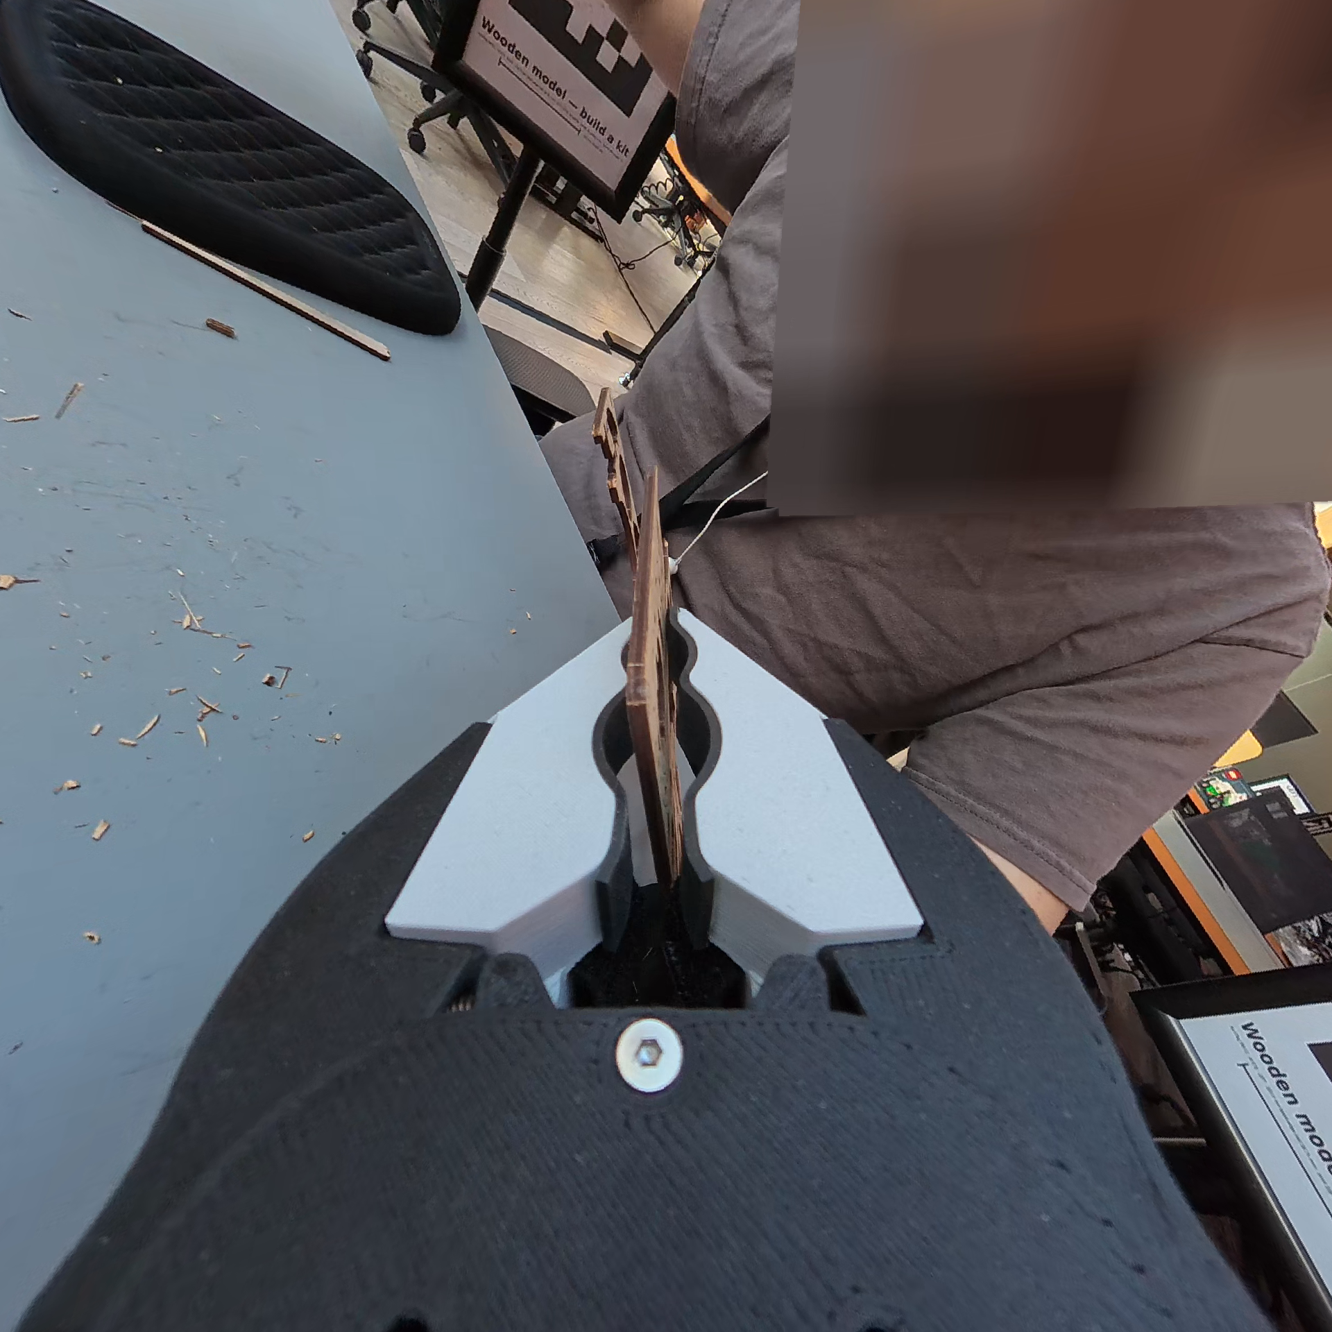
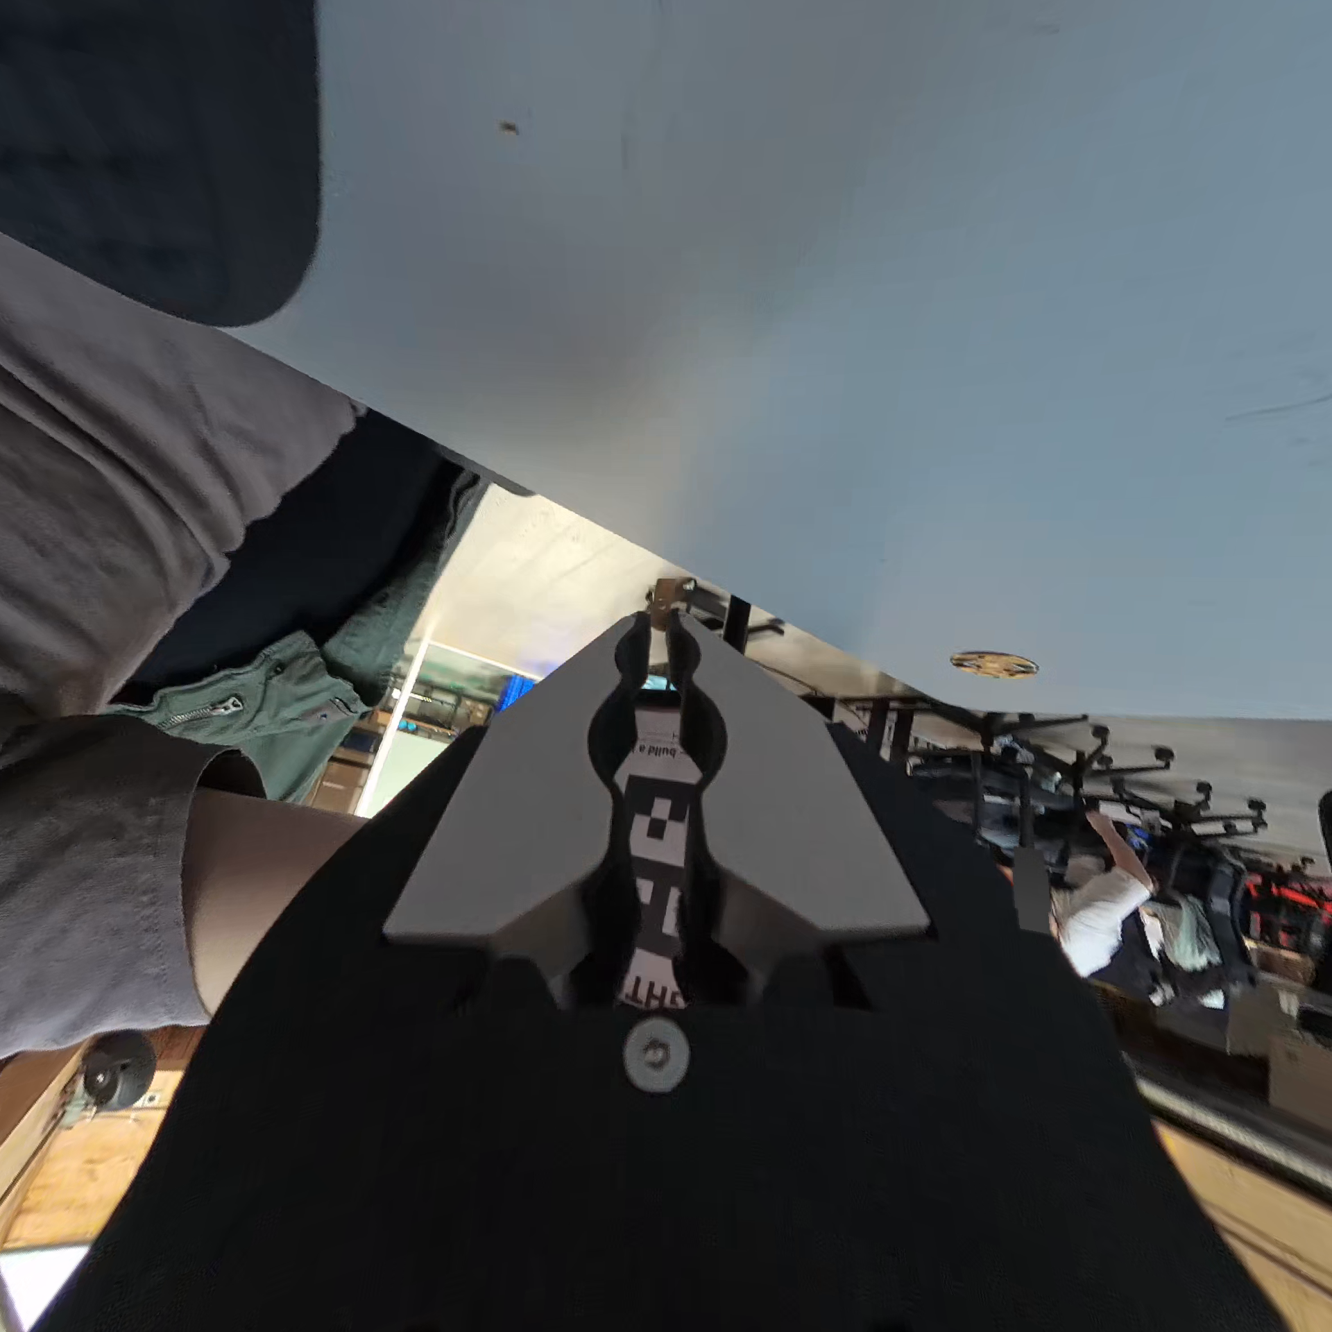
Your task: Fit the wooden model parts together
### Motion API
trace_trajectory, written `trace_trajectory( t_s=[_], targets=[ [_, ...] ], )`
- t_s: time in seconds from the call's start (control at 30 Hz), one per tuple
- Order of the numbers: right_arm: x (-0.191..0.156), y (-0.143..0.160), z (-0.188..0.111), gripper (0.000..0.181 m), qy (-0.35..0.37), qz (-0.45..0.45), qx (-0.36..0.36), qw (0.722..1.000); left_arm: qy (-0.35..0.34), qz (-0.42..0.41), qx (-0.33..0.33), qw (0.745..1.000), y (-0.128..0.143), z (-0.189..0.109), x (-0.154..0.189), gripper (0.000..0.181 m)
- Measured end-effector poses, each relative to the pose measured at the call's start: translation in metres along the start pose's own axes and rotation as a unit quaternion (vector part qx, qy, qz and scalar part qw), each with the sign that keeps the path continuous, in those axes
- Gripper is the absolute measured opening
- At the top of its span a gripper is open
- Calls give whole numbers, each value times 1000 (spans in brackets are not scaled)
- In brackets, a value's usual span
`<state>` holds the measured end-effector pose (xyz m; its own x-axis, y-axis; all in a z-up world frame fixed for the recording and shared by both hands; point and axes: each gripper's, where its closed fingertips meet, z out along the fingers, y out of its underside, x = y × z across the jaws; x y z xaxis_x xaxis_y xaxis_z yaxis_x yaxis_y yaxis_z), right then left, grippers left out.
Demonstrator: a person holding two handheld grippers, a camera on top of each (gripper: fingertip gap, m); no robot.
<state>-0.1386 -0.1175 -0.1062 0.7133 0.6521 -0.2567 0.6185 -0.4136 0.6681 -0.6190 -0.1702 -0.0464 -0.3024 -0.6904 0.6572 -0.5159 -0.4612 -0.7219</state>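
Two grippers each hold wood: the left gripper [image 1: 652, 634] clamps a flat panel [image 1: 652, 692] edge-on beside the surface [image 1: 216, 504]; the right gripper [image 2: 657, 625] pinches a small piece [image 2: 667, 595] at its tips.

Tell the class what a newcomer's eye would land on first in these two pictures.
First, the flat wooden piece standing edge-on, clamped in the left hand-held gripper, mid-frame. Next, the wood chips scattered over the grey table at left. In the right view, the right hand-held gripper pinches a small wooden part.
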Motion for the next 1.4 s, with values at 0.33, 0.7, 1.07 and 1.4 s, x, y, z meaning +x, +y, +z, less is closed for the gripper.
trace_trajectory(
  t_s=[0.33, 0.7, 1.07, 1.4],
  targets=[
    [8, 18, 18, 2, -30, 11, -152, 988, -2, 0, 3, 1000, 0, -2, 0, 0],
    [34, 53, 35, 3, -55, 88, -213, 972, -2, -8, 5, 1000, 1, -3, -3, 0],
    [47, 24, 45, 3, -24, 69, -145, 987, -4, -5, 6, 1000, 0, -3, -2, 0],
    [42, 10, 53, 3, -47, 59, -95, 993, -4, -2, 4, 1000, 0, -3, 0, 0]
  ],
)
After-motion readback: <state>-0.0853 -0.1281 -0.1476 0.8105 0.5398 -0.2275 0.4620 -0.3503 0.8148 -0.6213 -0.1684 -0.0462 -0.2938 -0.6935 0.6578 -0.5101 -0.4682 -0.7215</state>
